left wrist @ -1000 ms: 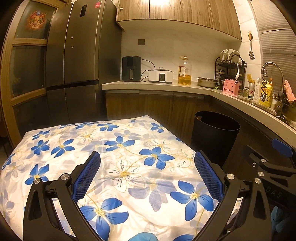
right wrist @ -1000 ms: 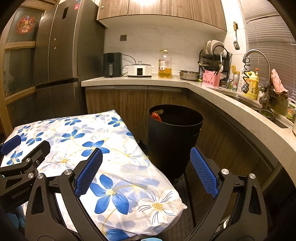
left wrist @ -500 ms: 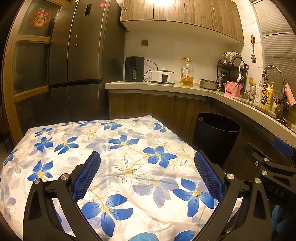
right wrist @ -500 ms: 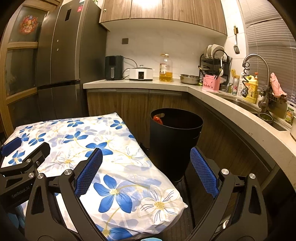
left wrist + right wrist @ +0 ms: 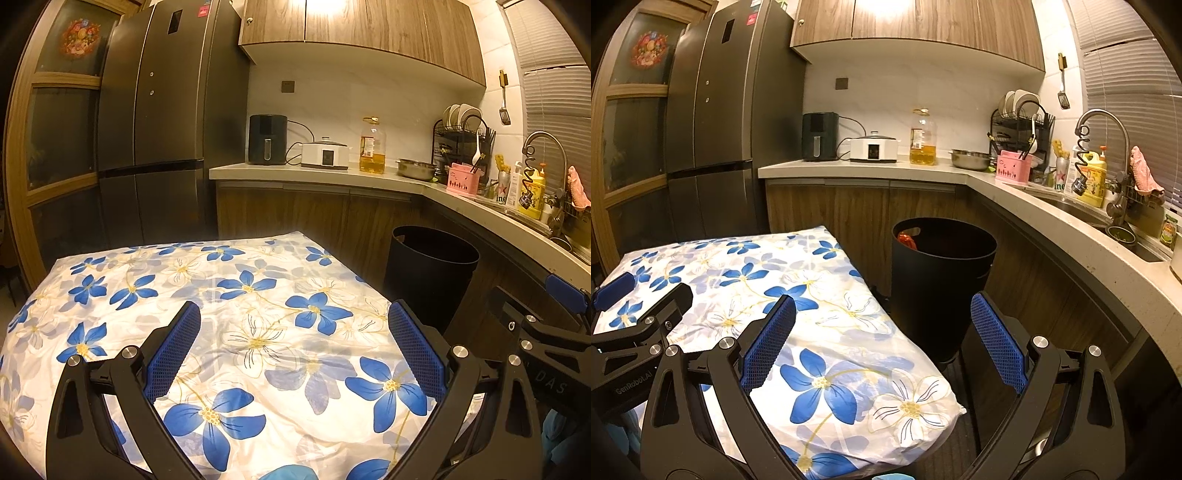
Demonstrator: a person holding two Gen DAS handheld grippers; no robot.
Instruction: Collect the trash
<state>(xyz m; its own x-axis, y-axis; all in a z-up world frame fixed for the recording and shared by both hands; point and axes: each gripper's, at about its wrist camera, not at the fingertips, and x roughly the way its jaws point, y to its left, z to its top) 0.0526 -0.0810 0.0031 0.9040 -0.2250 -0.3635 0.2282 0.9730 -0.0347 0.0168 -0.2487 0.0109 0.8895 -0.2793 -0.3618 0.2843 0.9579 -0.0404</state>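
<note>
A black trash bin [image 5: 942,280] stands on the floor by the counter, with a red piece of trash [image 5: 908,240] inside at its left rim. The same bin [image 5: 432,273] shows at the right of the left wrist view. My left gripper [image 5: 293,332] hovers open over a table covered with a blue-flowered cloth [image 5: 192,295], nothing between its fingers. My right gripper [image 5: 882,325] is open too, held over the table's near right corner [image 5: 923,402] with the bin ahead. I see no loose trash on the cloth.
A curved kitchen counter [image 5: 1071,236] carries an air fryer [image 5: 819,136], a cooker [image 5: 873,148], an oil bottle [image 5: 923,138], a dish rack [image 5: 1021,122] and a sink with tap [image 5: 1108,155]. A tall dark fridge [image 5: 155,122] stands at the back left.
Both grippers have lifted and tilted up slightly, so the table and bin sit lower in view. Both stay open and empty.
</note>
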